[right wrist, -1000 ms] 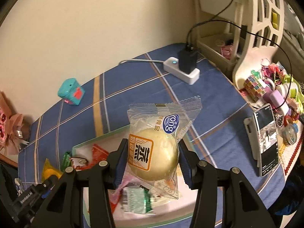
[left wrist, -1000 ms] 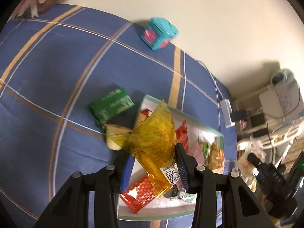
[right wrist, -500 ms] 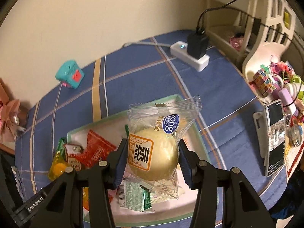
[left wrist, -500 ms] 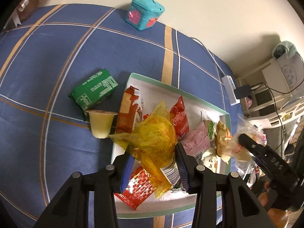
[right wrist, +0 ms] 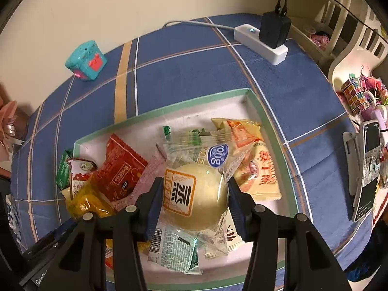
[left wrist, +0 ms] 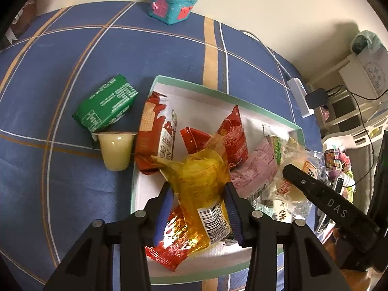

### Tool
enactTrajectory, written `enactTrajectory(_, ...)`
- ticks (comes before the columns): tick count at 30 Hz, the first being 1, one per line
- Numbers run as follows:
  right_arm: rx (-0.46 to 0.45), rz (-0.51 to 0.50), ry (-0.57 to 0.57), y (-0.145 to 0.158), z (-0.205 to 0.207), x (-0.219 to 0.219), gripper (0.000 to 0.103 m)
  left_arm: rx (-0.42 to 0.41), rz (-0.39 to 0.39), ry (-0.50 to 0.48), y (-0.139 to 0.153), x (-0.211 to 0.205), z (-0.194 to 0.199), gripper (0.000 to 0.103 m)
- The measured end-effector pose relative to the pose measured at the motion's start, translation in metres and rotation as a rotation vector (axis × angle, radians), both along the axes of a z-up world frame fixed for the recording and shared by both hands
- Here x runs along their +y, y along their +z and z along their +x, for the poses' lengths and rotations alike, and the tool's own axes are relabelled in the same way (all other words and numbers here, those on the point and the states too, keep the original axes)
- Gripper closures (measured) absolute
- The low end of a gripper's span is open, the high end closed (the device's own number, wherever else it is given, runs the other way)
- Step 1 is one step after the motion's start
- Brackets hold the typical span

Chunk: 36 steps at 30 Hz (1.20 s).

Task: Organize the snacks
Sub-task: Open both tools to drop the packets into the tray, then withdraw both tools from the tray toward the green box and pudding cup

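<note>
2 tools hover over the tray (right wrist: 253,101): left tool (left wrist: 197,201), jaws opening, pinches the yellow packet (left wrist: 201,181); right tool (right wrist: 194,201) clamps the bun packet (right wrist: 194,194). Lower each into bare space before releasing.

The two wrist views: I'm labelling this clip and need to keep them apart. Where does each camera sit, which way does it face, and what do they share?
Left wrist: sits on the left gripper, looking steeply down its fingers at the tray; its pads hold a yellow packet; the right gripper's finger shows at right.
Right wrist: sits on the right gripper, also facing steeply down; its pads hold a wrapped bun.
Shared: tray, teal toy box, power strip, blue plaid cloth.
</note>
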State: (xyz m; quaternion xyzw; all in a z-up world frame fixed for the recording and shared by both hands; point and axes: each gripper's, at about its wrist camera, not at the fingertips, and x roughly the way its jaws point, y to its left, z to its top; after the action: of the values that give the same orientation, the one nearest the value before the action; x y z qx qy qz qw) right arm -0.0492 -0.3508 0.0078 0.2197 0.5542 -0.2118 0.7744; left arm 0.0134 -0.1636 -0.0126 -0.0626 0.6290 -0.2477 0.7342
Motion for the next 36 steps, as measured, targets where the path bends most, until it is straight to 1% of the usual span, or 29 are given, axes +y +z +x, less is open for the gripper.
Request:
enactTrajectory(6, 0.053, -0.013, 0.0, -0.007, 0.0, 0.001, 0.047, 0.011, -0.007, 0.008, -0.001, 0.001, 0.002, 0.056)
enactTrajectory(8, 0.054, -0.008, 0.004, -0.007, 0.0, 0.002, 0.042, 0.014, -0.002, 0.012, -0.001, 0.0, 0.002, 0.053)
enactTrajectory(10, 0.054, -0.008, 0.012, -0.005, 0.0, 0.003, 0.037, 0.014, 0.015, 0.011, -0.001, 0.0, 0.002, 0.047)
enactTrajectory(11, 0.055, -0.013, 0.016, -0.004, 0.0, 0.004, 0.035, 0.012, 0.019, 0.011, -0.001, -0.001, 0.002, 0.047)
enactTrajectory(12, 0.058, -0.023, 0.021, -0.002, 0.001, 0.006, 0.035, 0.012, 0.021, 0.01, 0.0, -0.002, 0.002, 0.047)
enactTrajectory(14, 0.06, -0.034, 0.027, 0.001, 0.001, 0.008, 0.034, 0.013, 0.026, 0.01, 0.002, -0.002, 0.003, 0.043)
enactTrajectory(15, 0.057, -0.036, 0.031, 0.004, 0.001, 0.009, 0.034, 0.011, 0.028, 0.01, 0.003, -0.002, 0.003, 0.039)
enactTrajectory(17, 0.056, -0.045, 0.036, 0.008, 0.001, 0.011, 0.033, 0.008, 0.031, 0.006, 0.006, -0.003, 0.002, 0.037)
enactTrajectory(18, 0.055, -0.053, 0.04, 0.011, 0.001, 0.012, 0.031, 0.005, 0.028, 0.005, 0.008, -0.003, 0.002, 0.034)
enactTrajectory(19, 0.053, -0.059, 0.042, 0.013, 0.001, 0.012, 0.023, 0.003, 0.026, 0.004, 0.01, -0.004, 0.002, 0.031)
enactTrajectory(20, 0.048, -0.065, 0.045, 0.016, 0.001, 0.013, 0.018, -0.004, 0.025, 0.003, 0.013, -0.004, 0.002, 0.028)
enactTrajectory(21, 0.041, -0.07, 0.049, 0.019, 0.001, 0.013, 0.018, -0.01, 0.025, 0.002, 0.016, -0.004, 0.002, 0.025)
enactTrajectory(24, 0.03, -0.086, 0.054, 0.027, 0.002, 0.014, 0.018, -0.038, 0.03, 0.0, 0.025, -0.003, 0.002, 0.021)
enactTrajectory(26, 0.025, -0.098, 0.058, 0.032, 0.002, 0.015, 0.017, -0.059, 0.044, 0.004, 0.031, -0.001, 0.003, 0.021)
enactTrajectory(27, 0.022, -0.103, 0.059, 0.034, 0.001, 0.016, 0.016, -0.074, 0.055, 0.01, 0.034, 0.001, 0.004, 0.019)
enactTrajectory(28, 0.019, -0.109, 0.061, 0.037, 0.001, 0.016, 0.014, -0.09, 0.065, 0.02, 0.036, 0.004, 0.006, 0.014)
enactTrajectory(29, 0.016, -0.114, 0.063, 0.039, 0.001, 0.017, 0.012, -0.105, 0.074, 0.034, 0.039, 0.007, 0.008, 0.011)
enactTrajectory(31, 0.009, -0.125, 0.068, 0.043, 0.001, 0.019, 0.012, -0.131, 0.086, 0.061, 0.042, 0.014, 0.012, 0.003)
enactTrajectory(32, 0.006, -0.127, 0.071, 0.045, 0.002, 0.02, 0.012, -0.149, 0.098, 0.08, 0.045, 0.019, 0.014, 0.001)
enactTrajectory(34, 0.002, -0.131, 0.082, 0.046, 0.003, 0.023, 0.012, -0.182, 0.121, 0.108, 0.048, 0.027, 0.019, 0.0)
enactTrajectory(36, 0.003, -0.137, 0.096, 0.047, 0.005, 0.027, 0.011, -0.224, 0.161, 0.137, 0.05, 0.036, 0.024, 0.0)
